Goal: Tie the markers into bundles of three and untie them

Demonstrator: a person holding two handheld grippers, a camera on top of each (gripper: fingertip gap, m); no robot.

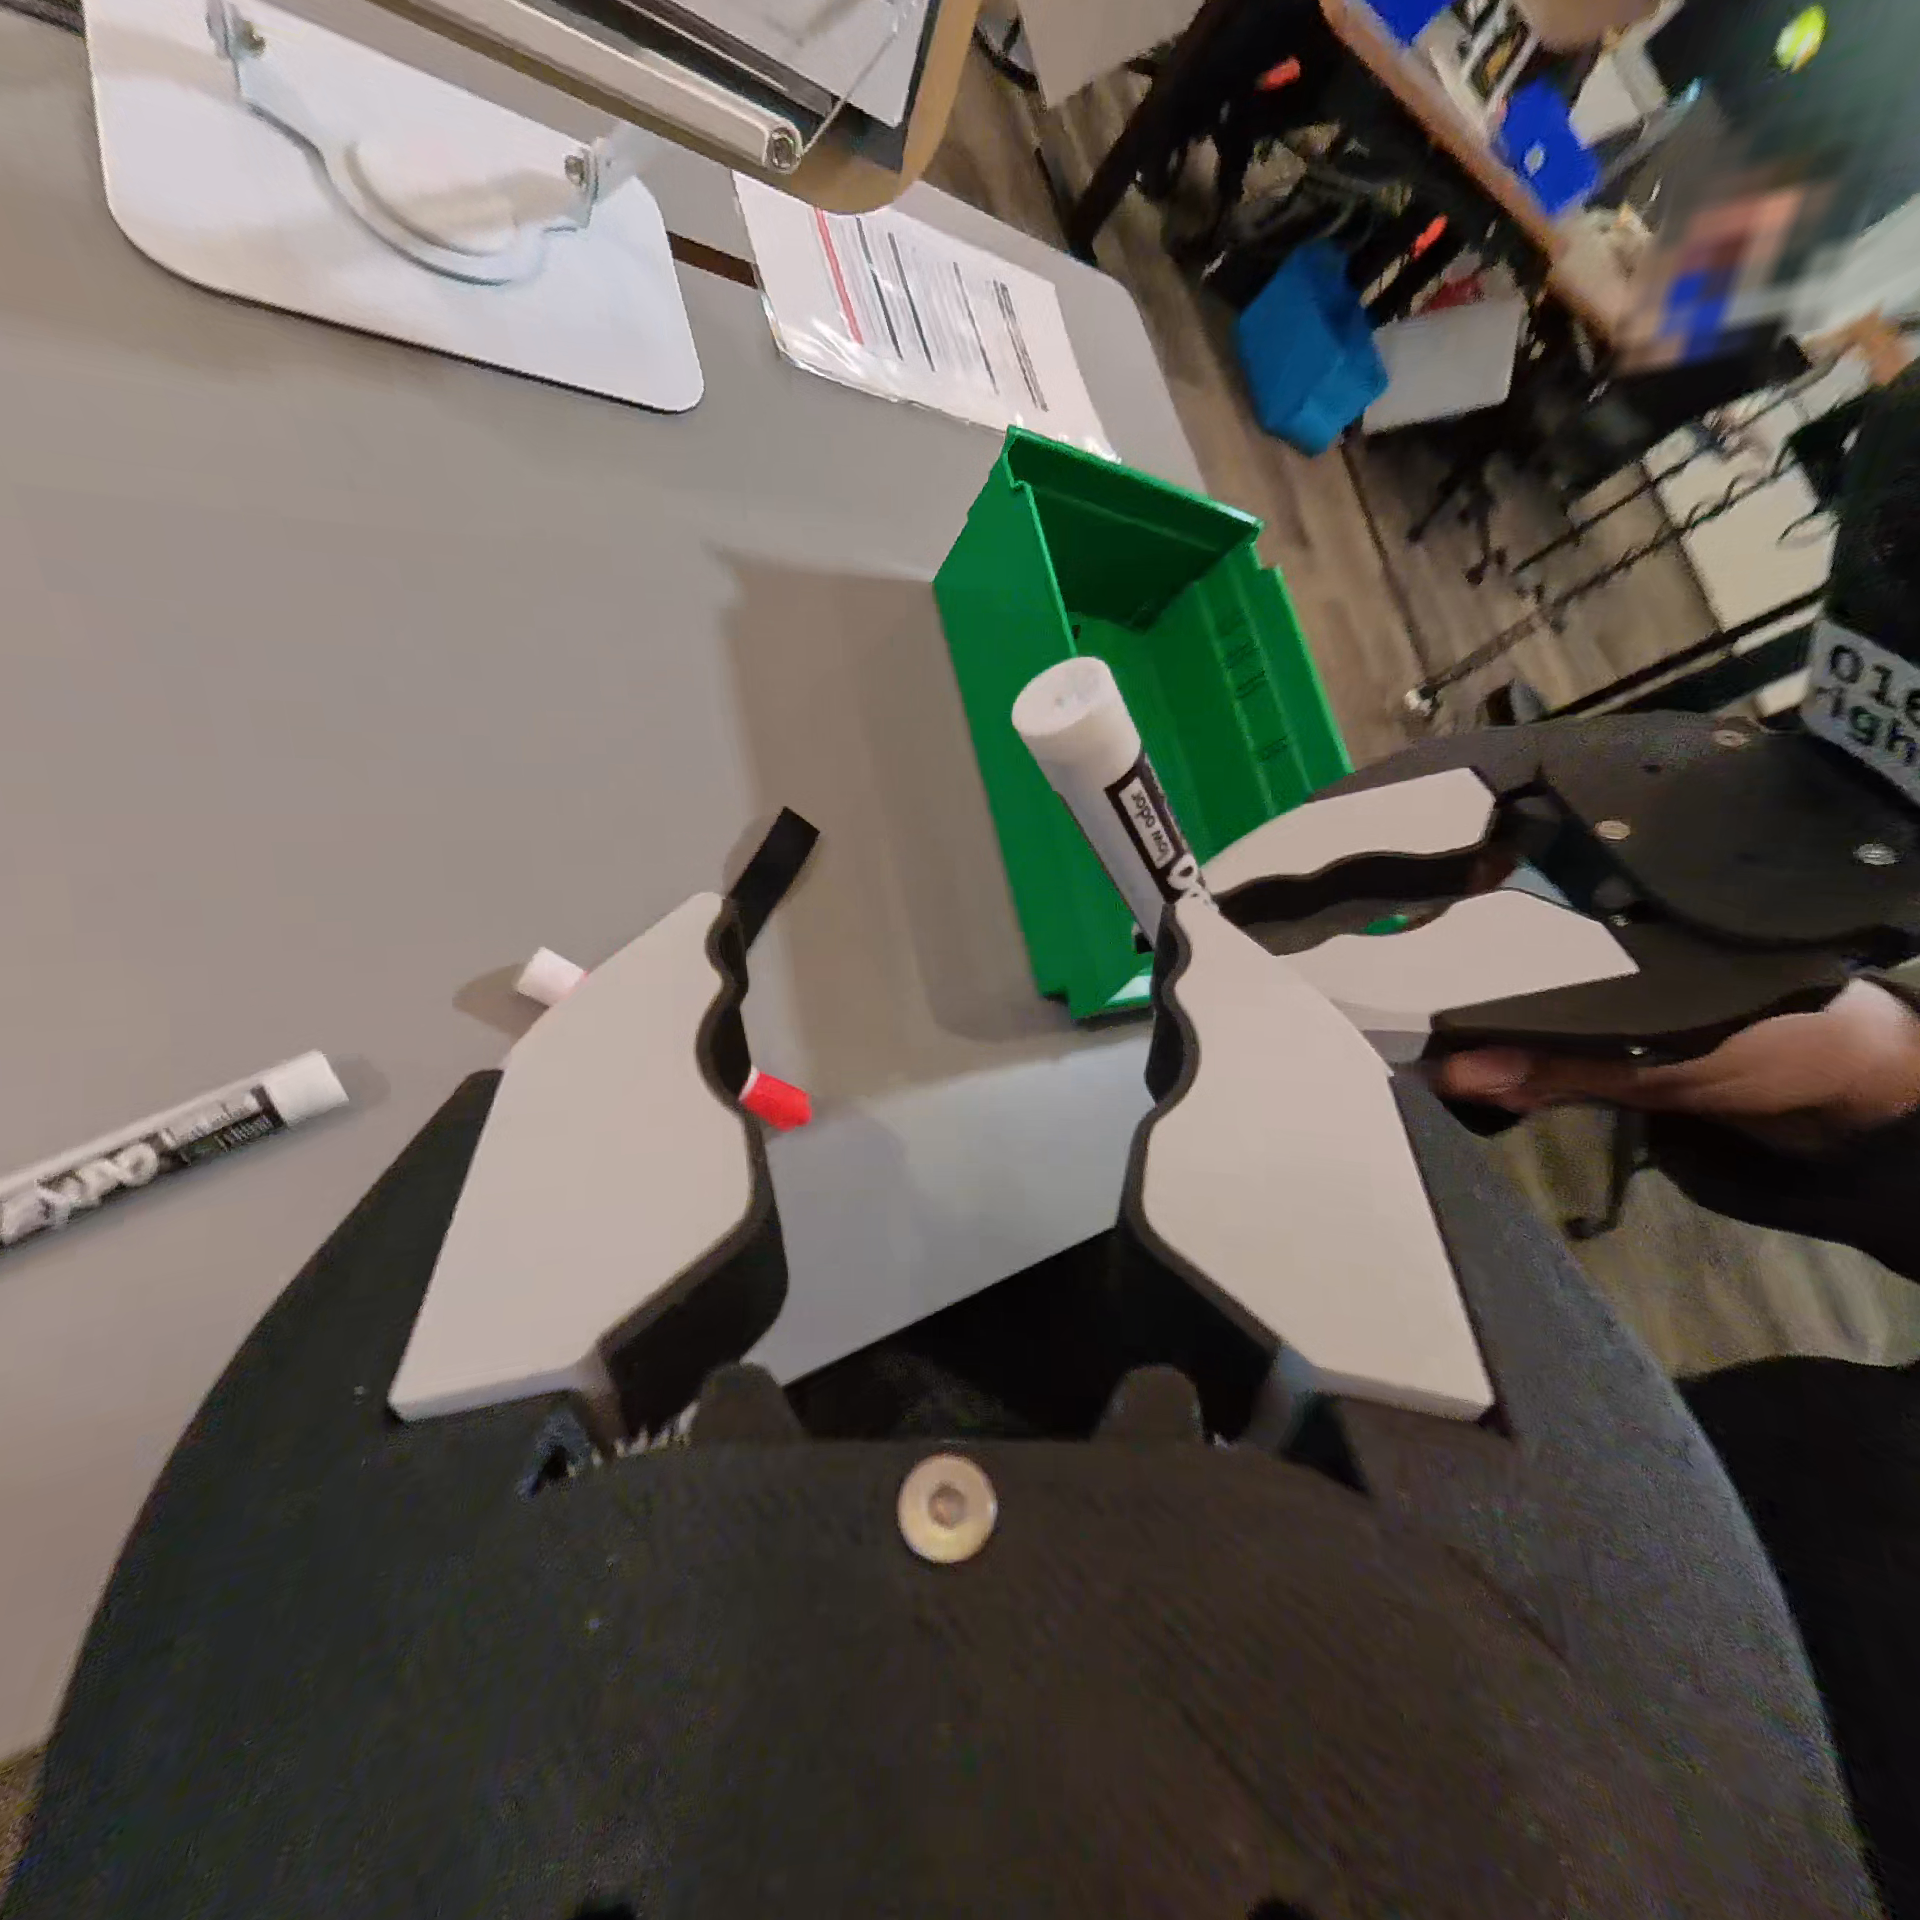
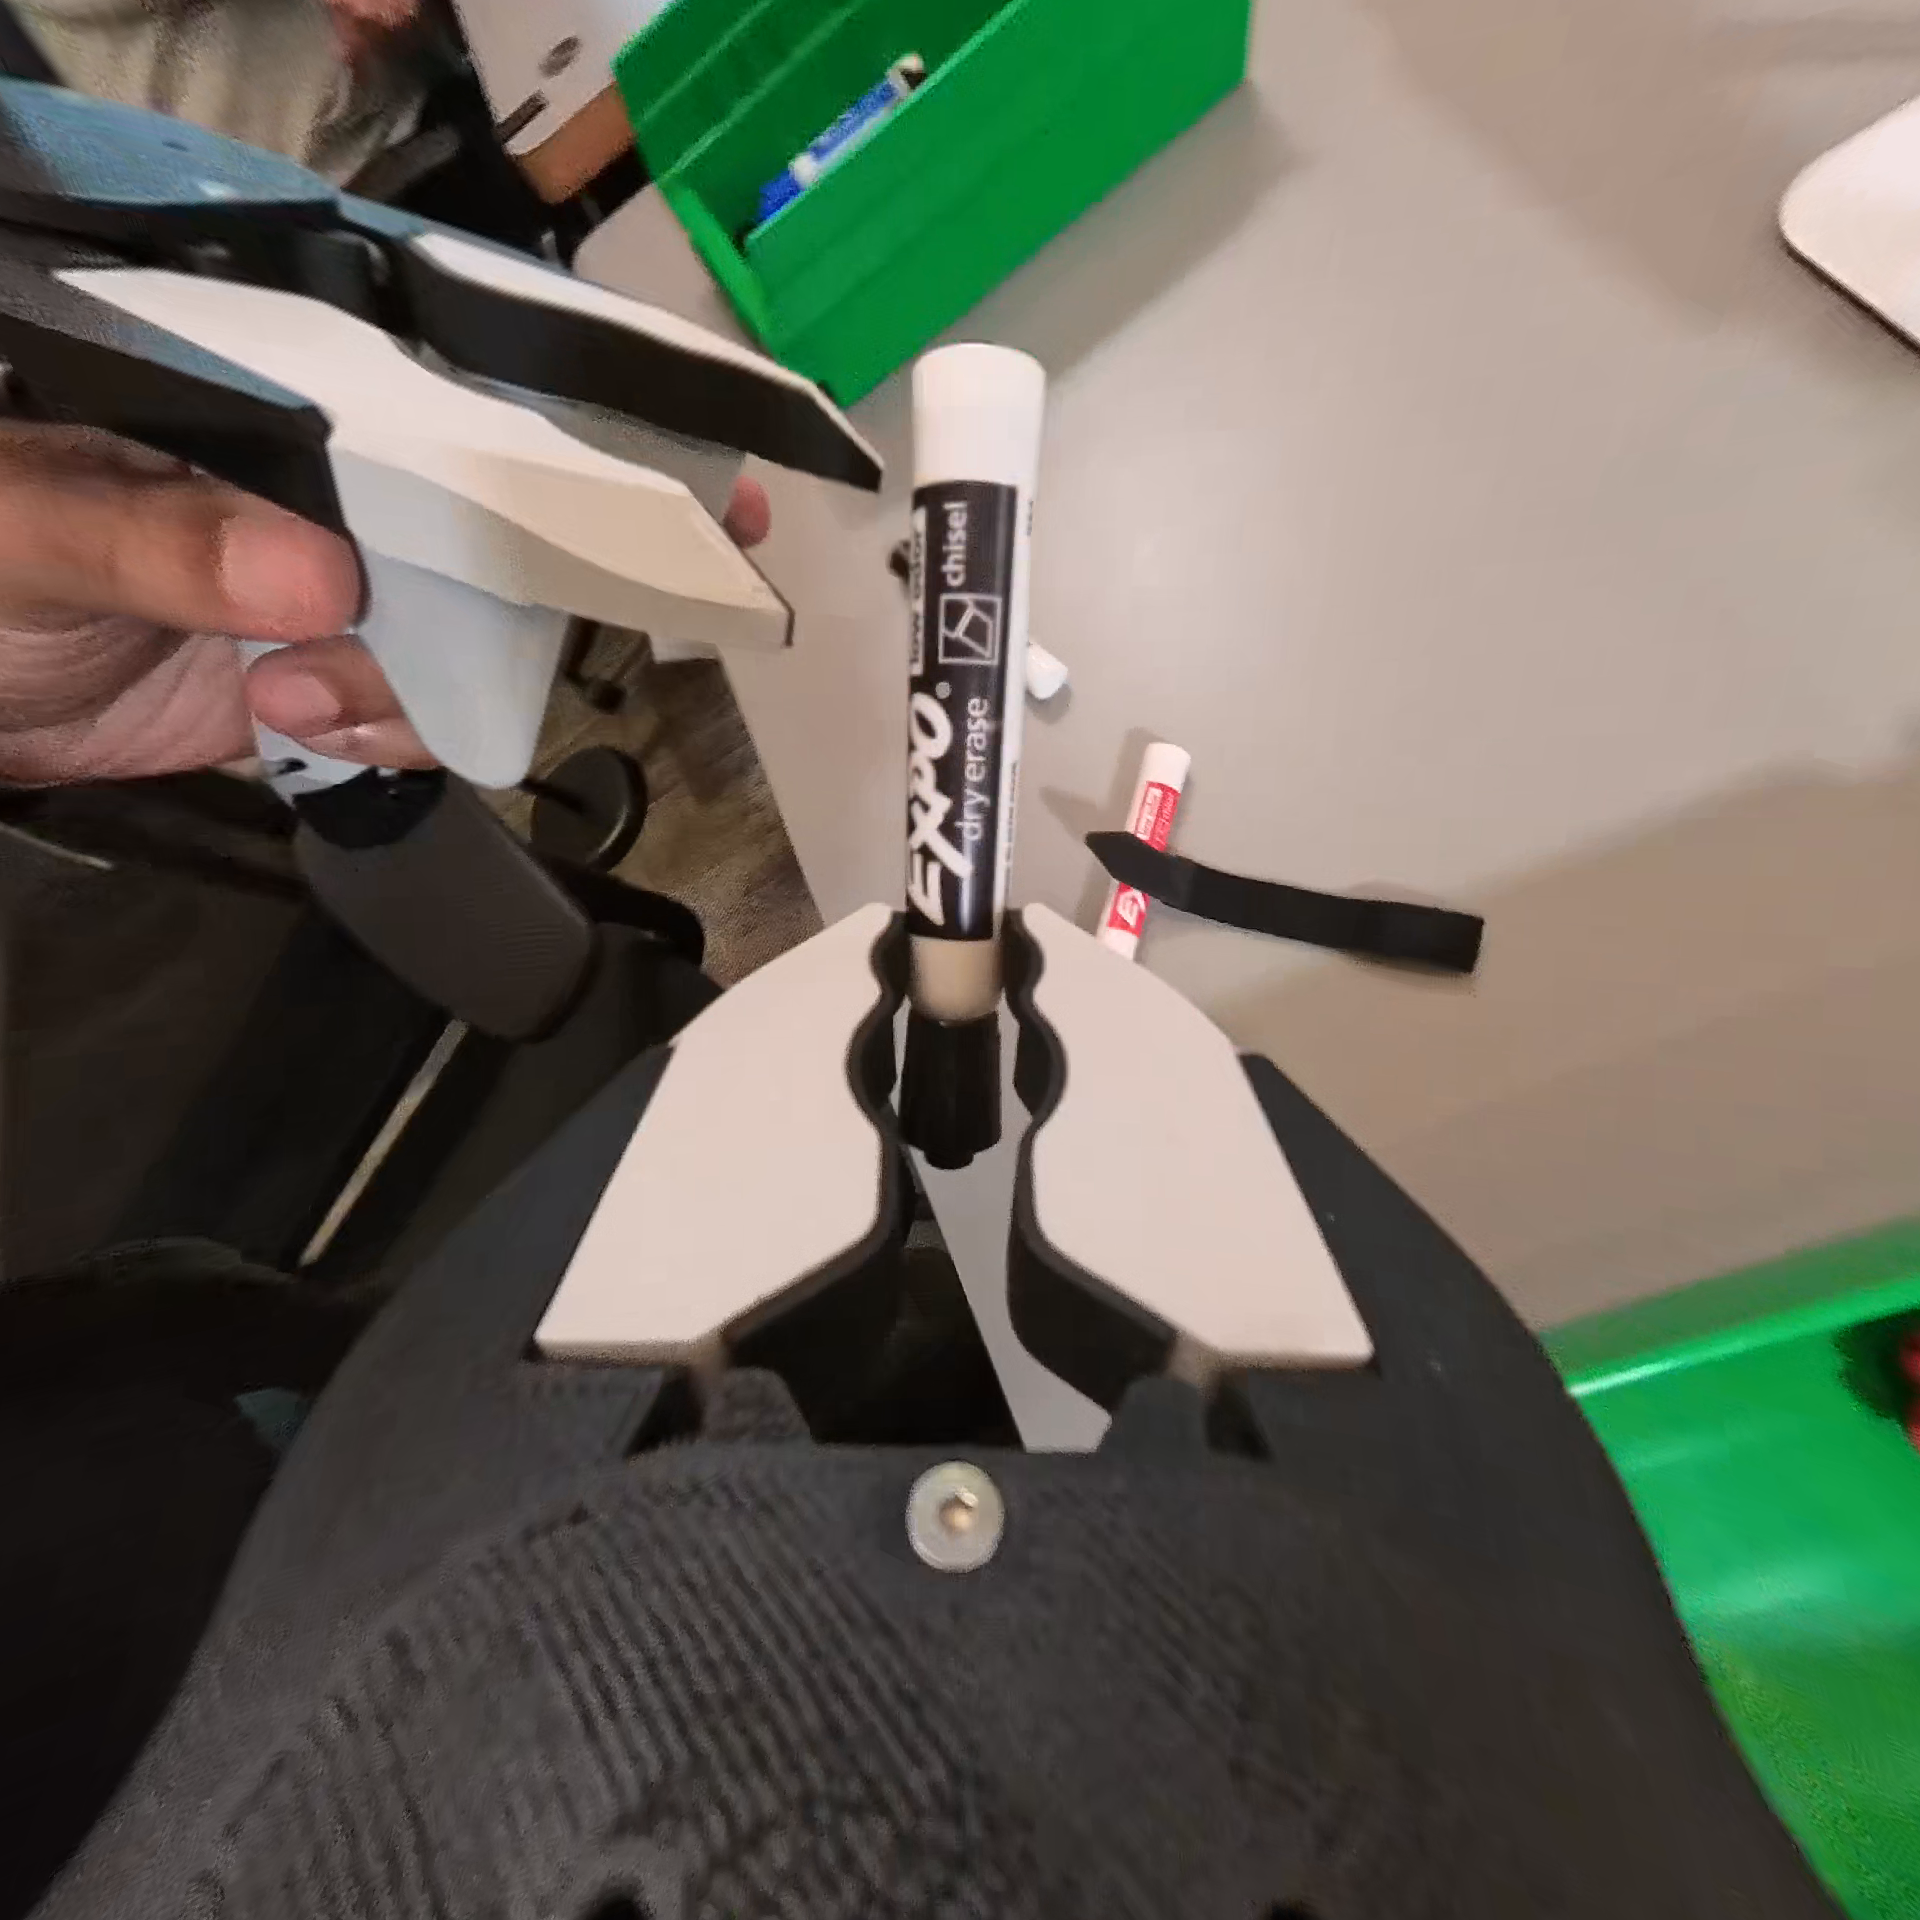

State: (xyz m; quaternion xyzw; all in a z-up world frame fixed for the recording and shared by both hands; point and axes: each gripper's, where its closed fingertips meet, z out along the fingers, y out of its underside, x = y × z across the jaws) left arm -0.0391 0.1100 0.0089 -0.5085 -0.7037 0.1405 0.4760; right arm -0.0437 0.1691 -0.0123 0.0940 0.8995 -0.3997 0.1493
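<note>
Grey table (image 2: pixel 1455 644) carries everything you are working over. Your right hand-held gripper (image 2: pixel 948 935) is clamped on a black-labelled marker (image 2: pixel 971 644) near its uncapped black tip, which sits between the fingers, and the white barrel end sticks straight out ahead of them. In the left wrist view that same marker (image 1: pixel 1101 774) rises at a tilt in front of a green bin (image 1: pixel 1164 665), with your right hand-held gripper (image 1: pixel 1210 899) coming in from the right side. Your left hand-held gripper (image 1: pixel 940 930) has its fingers spread wide with nothing between them; from the right wrist view it hangs just beside the marker's white end, not touching it, your hand (image 2: pixel 156 613) wrapped around its grip. On the table beyond lie a red-capped marker (image 2: pixel 1143 842), partly covered by a black strap (image 2: pixel 1299 914), and a second black-labelled marker (image 1: pixel 166 1143) off to the left. A second green bin (image 2: pixel 935 166) holds a blue marker (image 2: pixel 831 156). A white stand base (image 1: pixel 395 208) and a printed sheet (image 1: pixel 925 301) sit farther back.
</note>
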